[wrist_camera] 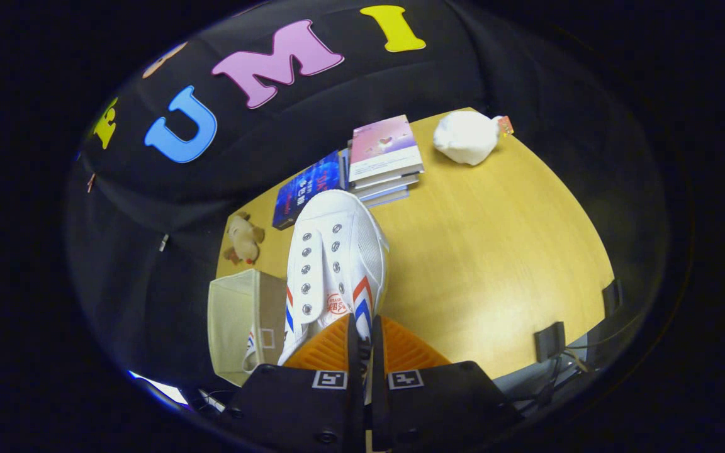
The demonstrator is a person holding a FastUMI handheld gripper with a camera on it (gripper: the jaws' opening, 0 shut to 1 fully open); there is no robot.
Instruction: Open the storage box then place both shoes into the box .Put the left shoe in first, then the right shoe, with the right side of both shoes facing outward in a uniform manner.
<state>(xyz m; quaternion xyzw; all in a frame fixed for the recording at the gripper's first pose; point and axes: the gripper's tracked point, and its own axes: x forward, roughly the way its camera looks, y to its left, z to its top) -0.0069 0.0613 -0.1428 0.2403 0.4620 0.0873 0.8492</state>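
White shoe heel hidden, gripper seemingly clamped

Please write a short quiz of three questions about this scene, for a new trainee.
1. True or false: the claw is shut on the white shoe.
2. What lies in the storage box already? A) a book B) a shoe C) nothing
3. Fill in: the small plush toy lies on the table beside the blue ____.

Key:
1. True; both fingers press on the heel rim and the shoe hangs above the table.
2. B; a striped shoe shows inside it.
3. Book.
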